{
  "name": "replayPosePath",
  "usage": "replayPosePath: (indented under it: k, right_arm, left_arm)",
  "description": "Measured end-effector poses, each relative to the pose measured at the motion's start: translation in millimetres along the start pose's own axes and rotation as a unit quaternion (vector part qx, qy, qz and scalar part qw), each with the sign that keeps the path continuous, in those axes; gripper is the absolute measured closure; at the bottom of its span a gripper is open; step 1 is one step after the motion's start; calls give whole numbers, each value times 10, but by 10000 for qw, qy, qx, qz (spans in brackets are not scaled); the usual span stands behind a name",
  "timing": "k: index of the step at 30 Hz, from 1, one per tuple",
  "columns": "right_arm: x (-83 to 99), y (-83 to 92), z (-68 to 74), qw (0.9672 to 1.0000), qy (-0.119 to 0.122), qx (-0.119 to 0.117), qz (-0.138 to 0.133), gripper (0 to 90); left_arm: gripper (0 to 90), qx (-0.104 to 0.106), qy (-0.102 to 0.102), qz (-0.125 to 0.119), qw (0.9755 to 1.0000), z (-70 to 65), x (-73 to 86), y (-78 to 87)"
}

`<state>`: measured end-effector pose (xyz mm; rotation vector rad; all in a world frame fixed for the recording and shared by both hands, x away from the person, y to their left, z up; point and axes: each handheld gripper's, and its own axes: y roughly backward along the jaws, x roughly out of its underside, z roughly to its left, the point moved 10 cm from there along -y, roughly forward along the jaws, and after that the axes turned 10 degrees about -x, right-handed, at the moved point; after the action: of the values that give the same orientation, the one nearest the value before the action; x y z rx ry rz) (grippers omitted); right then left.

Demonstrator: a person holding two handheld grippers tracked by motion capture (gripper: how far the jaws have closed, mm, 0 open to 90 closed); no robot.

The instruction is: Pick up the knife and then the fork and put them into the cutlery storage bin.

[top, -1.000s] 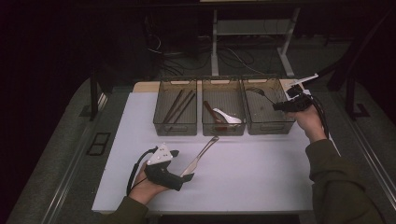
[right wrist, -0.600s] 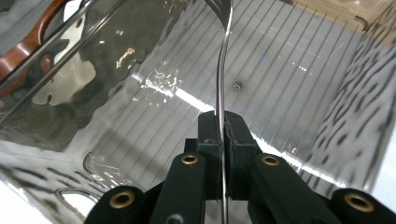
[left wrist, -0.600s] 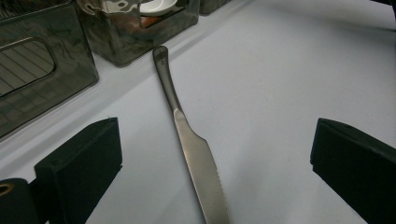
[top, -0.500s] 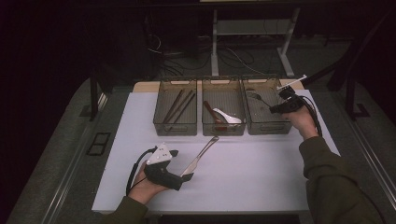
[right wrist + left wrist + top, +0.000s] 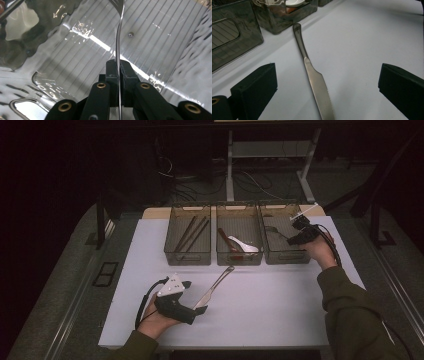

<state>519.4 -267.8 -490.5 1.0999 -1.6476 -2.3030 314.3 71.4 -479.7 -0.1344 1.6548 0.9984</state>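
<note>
High view: right tongs (image 5: pixel 291 239), clamped on a fork (image 5: pixel 274 230), hold it over the right bin (image 5: pixel 283 256) at two o'clock. Left tongs (image 5: pixel 200 312), spread wide at seven o'clock, straddle a table knife (image 5: pixel 216 285) lying on the white counter (image 5: pixel 280 310). Middle bin (image 5: pixel 239 258) holds a white spoon (image 5: pixel 241 244); left bin (image 5: pixel 187 255) holds chopsticks (image 5: pixel 192 232). Cables (image 5: pixel 250 182) clutter the dark floor at twelve.

The left gripper (image 5: pixel 200 311) rests low at about 7 o'clock on the table, held in the left hand (image 5: pixel 160 320), pointing toward 2 o'clock, its jaws spread wide. The right gripper (image 5: pixel 289 240) sits at 2 o'clock, in the right hand (image 5: pixel 317 247), forearm stretched forward, jaws pressed together, pointing toward 9 o'clock.
</note>
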Motion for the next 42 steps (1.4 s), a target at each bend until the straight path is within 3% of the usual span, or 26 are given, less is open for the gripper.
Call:
replayPosePath:
  k: [12, 23, 27, 33, 42]
  right_arm:
    - [-4, 10, -13, 10000, -2, 83, -10, 813]
    - [-75, 127, -39, 9987, -181, -5, -484, 670]
    - [-141, 236, -36, 9954, -304, -146, -893, 581]
    - [-206, 442, 61, 9868, -450, -533, -1460, 479]
    - [-162, 729, 343, 9749, -114, -806, -2073, 352]
  left_arm:
    - [10, -1, -2, -1, 10000, 1, -2, 1]
    - [10, -9, 8, -2, 10000, 2, -2, 2]
    - [10, -8, 2, 8, 10000, 4, 2, 3]
    - [11, -17, 3, 19, 10000, 11, 6, 3]
    - [15, -62, -1, 77, 10000, 30, 22, -4]
